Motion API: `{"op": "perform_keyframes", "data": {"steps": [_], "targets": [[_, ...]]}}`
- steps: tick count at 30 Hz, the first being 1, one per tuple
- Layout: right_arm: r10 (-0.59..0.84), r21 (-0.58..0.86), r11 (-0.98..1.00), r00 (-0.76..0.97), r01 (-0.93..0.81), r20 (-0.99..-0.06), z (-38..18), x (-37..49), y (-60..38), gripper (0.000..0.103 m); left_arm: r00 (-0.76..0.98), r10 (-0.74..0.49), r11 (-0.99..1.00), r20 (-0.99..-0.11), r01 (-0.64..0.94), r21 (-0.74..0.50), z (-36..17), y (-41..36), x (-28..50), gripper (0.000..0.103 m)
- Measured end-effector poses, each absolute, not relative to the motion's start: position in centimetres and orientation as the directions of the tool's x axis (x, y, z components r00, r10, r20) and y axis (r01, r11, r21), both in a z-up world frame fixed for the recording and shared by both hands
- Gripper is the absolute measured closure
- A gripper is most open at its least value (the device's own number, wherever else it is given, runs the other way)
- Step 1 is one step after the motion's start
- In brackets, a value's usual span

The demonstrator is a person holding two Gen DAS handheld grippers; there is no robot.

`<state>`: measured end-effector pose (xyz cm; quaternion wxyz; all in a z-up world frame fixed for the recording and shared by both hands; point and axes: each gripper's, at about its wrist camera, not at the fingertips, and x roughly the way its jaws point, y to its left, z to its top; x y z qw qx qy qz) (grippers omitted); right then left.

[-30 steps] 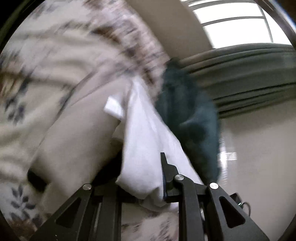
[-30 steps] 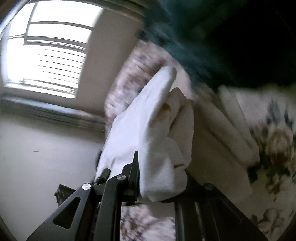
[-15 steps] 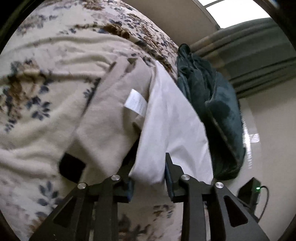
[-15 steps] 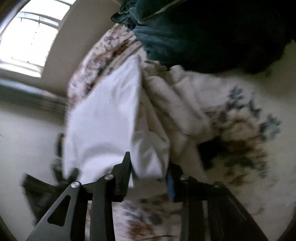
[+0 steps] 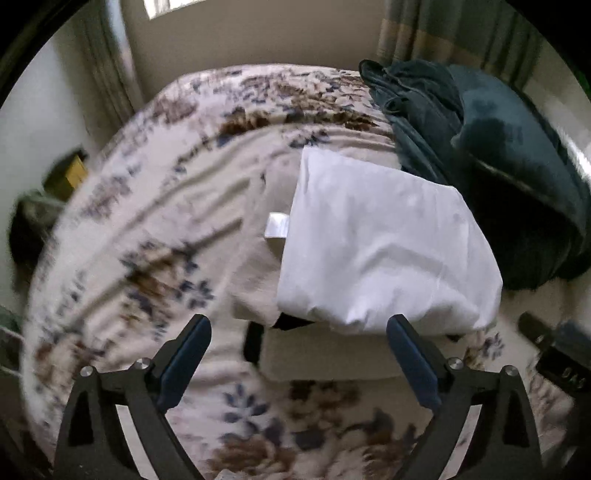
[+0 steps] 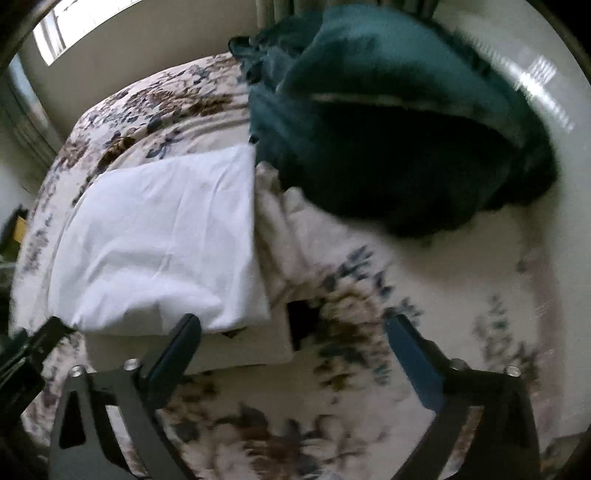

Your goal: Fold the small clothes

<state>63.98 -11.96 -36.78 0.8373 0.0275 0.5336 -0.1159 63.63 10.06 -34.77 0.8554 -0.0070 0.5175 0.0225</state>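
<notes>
Left gripper (image 5: 298,328) spread wide, held nothing. Right gripper (image 6: 291,328) spread wide too, held nothing. White folded cloth (image 5: 380,251) lay mid-frame on beige cloth (image 5: 258,288), on flowery blanket (image 5: 155,229). Dark teal blanket (image 6: 388,140) bunched upper right.

A home bedroom: a bed spread with a floral blanket (image 5: 177,206), a heap of dark teal bedding (image 5: 491,155) at its far right, green curtains (image 5: 454,33) against the far wall and a daylit window (image 6: 55,33) beyond.
</notes>
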Motion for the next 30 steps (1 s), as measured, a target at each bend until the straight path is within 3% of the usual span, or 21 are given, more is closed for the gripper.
{"op": "perform_keyframes", "data": {"steps": [8, 20, 30], "targets": [[-0.234, -0.15, 0.967, 0.487, 0.205, -0.842, -27.8, 57.8, -11.1, 0.0, 0.515, 0.037, 0.999, -0.857, -0.021, 0.03, -28.2, 9.7, 58.0, 0.006], [-0.217, -0.114, 0.973, 0.641, 0.199, -0.736, -13.1, 42.5, -10.7, 0.0, 0.655, 0.003, 1.0, -0.756, 0.006, 0.009, -15.4, 8.6, 46.1, 0.006], [-0.174, -0.078, 0.983, 0.722, 0.165, -0.67, -3.4, 29.6, -11.0, 0.0, 0.697, -0.02, 1.0, -0.716, 0.0, -0.028, -9.0, 8.2, 36.7, 0.006]]}}
